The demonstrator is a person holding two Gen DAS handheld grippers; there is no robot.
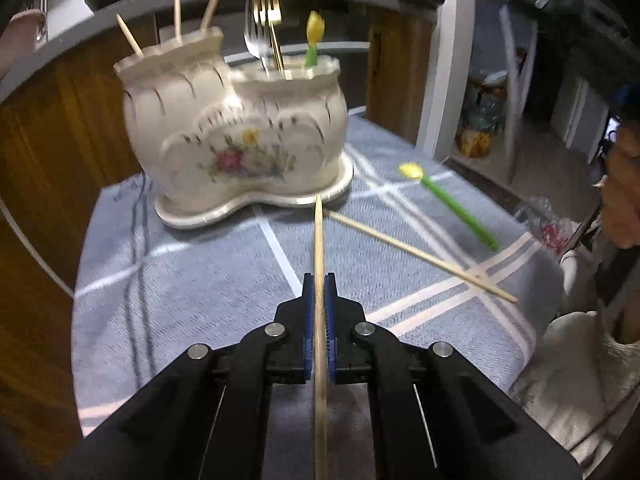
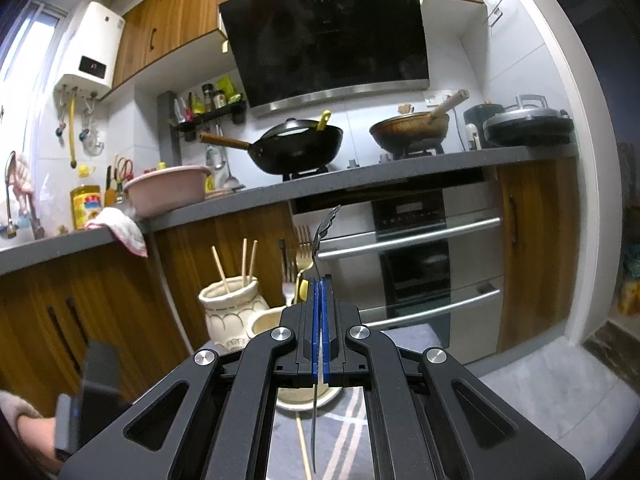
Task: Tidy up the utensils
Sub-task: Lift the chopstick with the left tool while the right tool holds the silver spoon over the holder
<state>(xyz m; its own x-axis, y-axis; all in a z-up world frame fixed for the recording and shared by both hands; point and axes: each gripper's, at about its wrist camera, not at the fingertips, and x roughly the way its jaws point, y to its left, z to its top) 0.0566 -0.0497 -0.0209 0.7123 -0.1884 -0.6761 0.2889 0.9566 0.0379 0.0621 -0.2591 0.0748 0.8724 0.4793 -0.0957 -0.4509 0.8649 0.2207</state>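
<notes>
My left gripper (image 1: 319, 280) is shut on a wooden chopstick (image 1: 319, 240), whose tip points at the base of the cream floral ceramic holder (image 1: 236, 132). The holder's taller left pot has three chopsticks (image 1: 176, 20) in it. Its lower right pot holds forks (image 1: 264, 20) and a green-and-yellow spoon (image 1: 314, 40). A second chopstick (image 1: 420, 256) and another green spoon (image 1: 452, 208) lie on the grey checked cloth (image 1: 200, 280). My right gripper (image 2: 321, 280), held level above the table, is shut on a slim dark metal utensil (image 2: 326, 224) with a feather-shaped end. The holder (image 2: 232, 312) stands just beyond it.
A person (image 1: 616, 208) leans in at the right edge of the table, beside a crinkled plastic bag (image 1: 548, 220). Behind the table run wooden cabinets (image 2: 224, 236), an oven (image 2: 416, 264) and a counter (image 2: 400, 168) with two woks and a pink basin (image 2: 164, 188).
</notes>
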